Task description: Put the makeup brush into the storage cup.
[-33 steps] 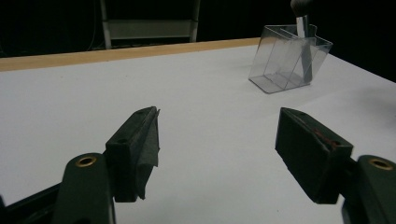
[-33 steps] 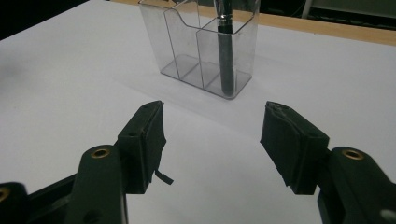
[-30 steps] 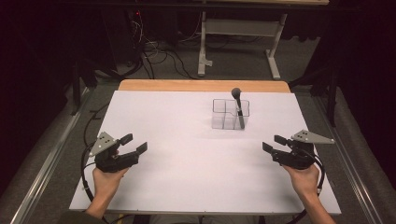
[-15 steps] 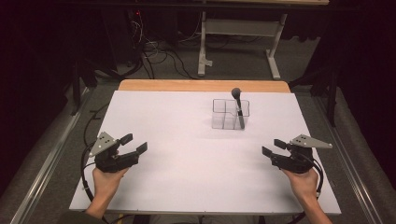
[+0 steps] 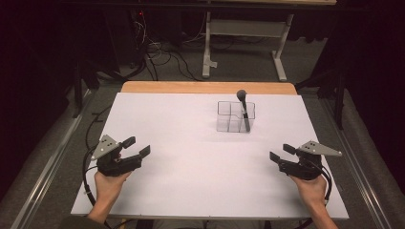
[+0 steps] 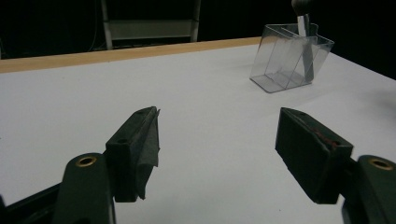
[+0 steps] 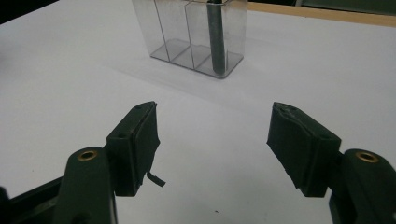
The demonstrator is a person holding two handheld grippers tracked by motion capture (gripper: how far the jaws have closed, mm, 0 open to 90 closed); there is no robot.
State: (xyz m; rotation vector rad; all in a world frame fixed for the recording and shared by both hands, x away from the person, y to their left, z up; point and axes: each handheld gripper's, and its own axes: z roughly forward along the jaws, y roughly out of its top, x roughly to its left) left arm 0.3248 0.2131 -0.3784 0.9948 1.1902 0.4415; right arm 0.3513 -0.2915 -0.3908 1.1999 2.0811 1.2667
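On the white table (image 5: 191, 191), a clear plastic organizer (image 5: 235, 116) stands at about one o'clock from the table's middle, toward the far wooden edge (image 5: 205, 87). It is split into compartments, and a dark brush (image 5: 243, 107) stands nearly upright in one on its right side, round head above the rim; which compartment exactly is hard to tell from above.

The left gripper (image 5: 134, 149) sits at about eight o'clock, held in the person's left hand (image 5: 109, 183), low over the table. Its jaws are spread wide with nothing between them. In the left gripper view the organizer (image 6: 290, 58) lies at one o'clock, well apart from the jaws.

The right gripper (image 5: 281, 153) sits at about four o'clock, in the right hand (image 5: 313, 188). Its jaws have just been opening and now gape wide over bare table, holding nothing. In the right gripper view the organizer (image 7: 194, 35) stands at twelve o'clock, well ahead of the pads, with the brush's handle (image 7: 215, 37) in its right-hand cell.

Both grippers are well apart from the organizer and from each other.
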